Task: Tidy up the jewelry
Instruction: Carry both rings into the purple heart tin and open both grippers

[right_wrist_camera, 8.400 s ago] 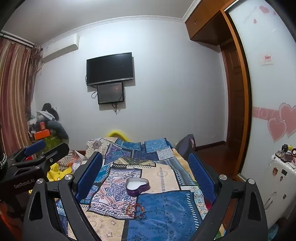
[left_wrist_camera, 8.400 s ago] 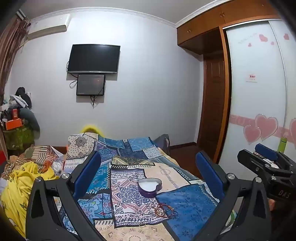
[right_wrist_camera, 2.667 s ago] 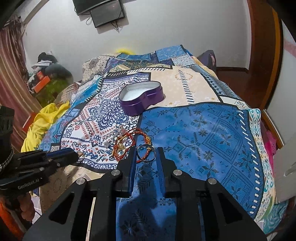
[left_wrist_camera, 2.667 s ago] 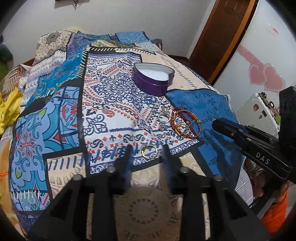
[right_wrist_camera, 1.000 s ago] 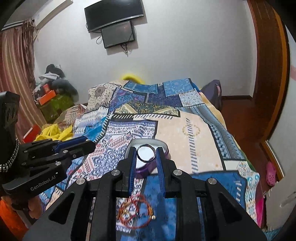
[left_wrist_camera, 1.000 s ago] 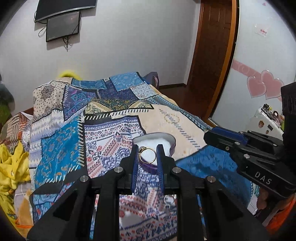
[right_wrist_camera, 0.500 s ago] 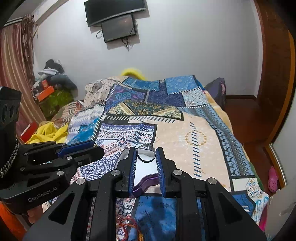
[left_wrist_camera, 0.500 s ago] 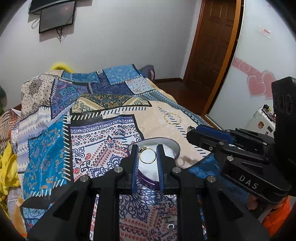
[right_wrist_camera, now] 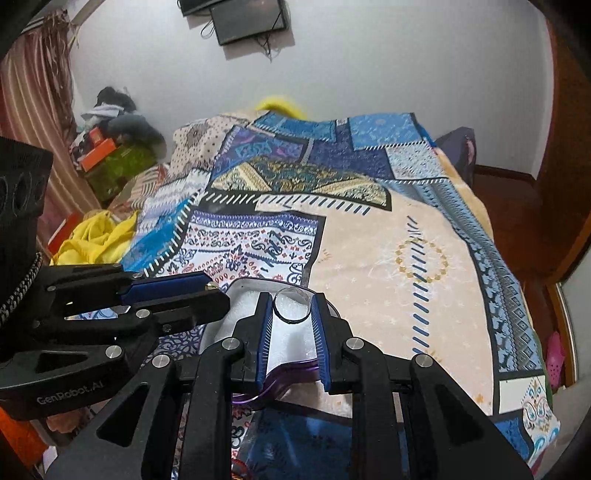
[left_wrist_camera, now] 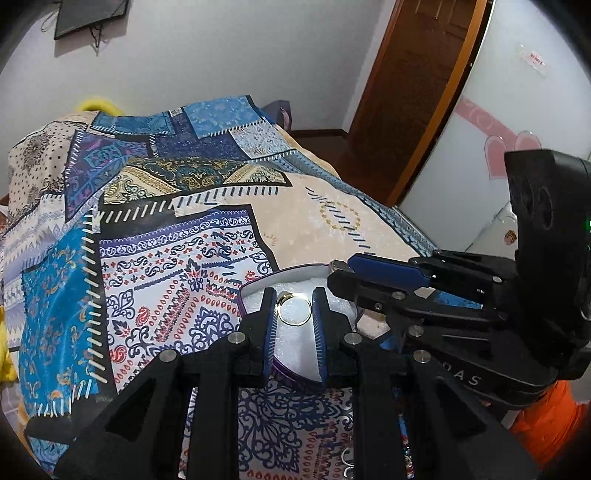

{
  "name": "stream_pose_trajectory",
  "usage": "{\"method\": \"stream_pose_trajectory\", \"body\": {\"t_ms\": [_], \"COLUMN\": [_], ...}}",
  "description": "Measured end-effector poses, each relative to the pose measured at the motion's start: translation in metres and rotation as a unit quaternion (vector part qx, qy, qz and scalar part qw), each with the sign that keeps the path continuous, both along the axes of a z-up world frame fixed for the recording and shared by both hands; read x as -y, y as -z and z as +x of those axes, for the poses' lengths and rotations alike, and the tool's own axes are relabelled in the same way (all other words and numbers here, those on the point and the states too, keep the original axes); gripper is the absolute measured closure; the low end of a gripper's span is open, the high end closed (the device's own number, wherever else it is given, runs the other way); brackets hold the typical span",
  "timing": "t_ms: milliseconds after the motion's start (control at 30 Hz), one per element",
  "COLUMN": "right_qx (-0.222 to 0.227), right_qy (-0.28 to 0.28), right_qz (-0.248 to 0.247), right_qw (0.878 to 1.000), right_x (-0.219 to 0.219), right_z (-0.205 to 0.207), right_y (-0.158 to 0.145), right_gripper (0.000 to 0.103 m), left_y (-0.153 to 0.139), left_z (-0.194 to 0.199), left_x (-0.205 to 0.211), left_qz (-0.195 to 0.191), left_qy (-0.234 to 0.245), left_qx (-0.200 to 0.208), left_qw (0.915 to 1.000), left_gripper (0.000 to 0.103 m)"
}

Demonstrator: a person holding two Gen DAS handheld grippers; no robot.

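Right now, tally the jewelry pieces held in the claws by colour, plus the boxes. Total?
Gold ring: 1, held in the left claw as the gold ring
Silver ring: 1, held in the right claw as the silver ring
Purple heart-shaped box: 1, the purple box, lined white, below both claws
Total: 3

A patchwork bedspread (left_wrist_camera: 155,221) in blue, cream and white fills the middle. On the wall at 12 o'clock hangs a dark screen (right_wrist_camera: 251,20). At 9 o'clock lie yellow cloth (right_wrist_camera: 98,236) and an orange box (right_wrist_camera: 99,149). A brown door (left_wrist_camera: 413,85) stands at 1 o'clock, pink hearts (left_wrist_camera: 498,155) at 3 o'clock.
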State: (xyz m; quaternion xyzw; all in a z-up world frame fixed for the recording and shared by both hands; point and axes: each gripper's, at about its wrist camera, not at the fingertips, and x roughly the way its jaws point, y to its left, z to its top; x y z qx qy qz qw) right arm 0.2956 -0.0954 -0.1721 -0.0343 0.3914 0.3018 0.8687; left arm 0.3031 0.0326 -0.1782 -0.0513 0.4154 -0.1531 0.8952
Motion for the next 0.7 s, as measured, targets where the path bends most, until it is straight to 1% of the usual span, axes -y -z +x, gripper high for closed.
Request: {"method": "stream_pose_trajectory", "body": {"t_ms": [167, 300, 533, 700], "right_qx": [-0.011, -0.021, -0.032, -0.028], "right_qy": [-0.01, -0.016, -0.021, -0.014], "right_qz": [-0.013, -0.018, -0.029, -0.029], "right_qw": [1.0, 1.0, 0.999, 0.999], "right_x": [-0.002, -0.003, -0.006, -0.003], "right_z": [0.007, 0.009, 0.009, 0.005], "right_y": [0.005, 0.01, 0.012, 0.006], "right_gripper": [0.084, 0.084, 0.084, 0.083], "left_y": [0.005, 0.006, -0.001, -0.012], "left_z": [0.004, 0.006, 0.0, -0.011], "left_x": [0.003, 0.001, -0.004, -0.007], "left_qz": [0.008, 0.007, 0.011, 0.021], "left_qy": [0.006, 0.005, -0.004, -0.012], "left_qx": [-0.008, -0.012, -0.005, 0.011], "left_qw": [0.9999, 0.9999, 0.9999, 0.9997], "left_gripper": [0.085, 0.085, 0.085, 0.085]}}
